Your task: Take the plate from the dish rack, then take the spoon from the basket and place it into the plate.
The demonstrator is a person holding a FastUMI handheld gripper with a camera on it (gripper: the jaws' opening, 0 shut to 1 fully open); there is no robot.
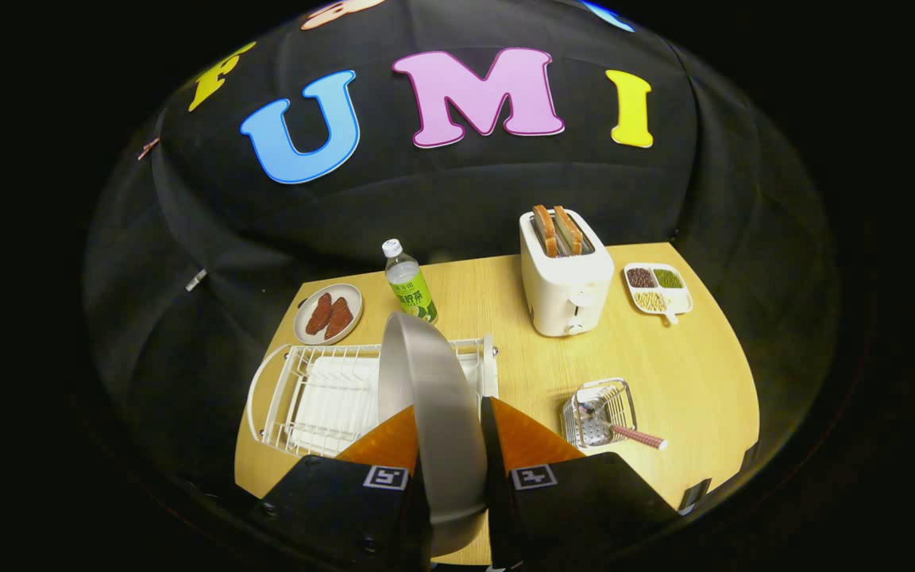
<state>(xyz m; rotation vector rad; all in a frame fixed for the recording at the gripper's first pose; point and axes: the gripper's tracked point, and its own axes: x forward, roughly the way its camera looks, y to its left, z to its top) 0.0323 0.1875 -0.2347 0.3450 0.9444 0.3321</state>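
Note:
A grey round plate [434, 397] stands on edge between my two fingers, and my gripper [448, 421] is shut on its rim, holding it up over the white wire dish rack [306, 397]. The rack lies just beyond and to the left of the fingers, and part of it is hidden by the plate. To the right of the fingers sits a small metal basket [596, 413] with a spoon in it; the spoon's patterned red handle [638, 435] sticks out to the right over the wooden table [688, 373].
Beyond the rack stand a small plate with red food pieces [329, 313] and a green-labelled bottle [408, 282]. A white toaster [565, 278] with two bread slices stands further right, and a divided dish of beans [658, 289] lies beside it.

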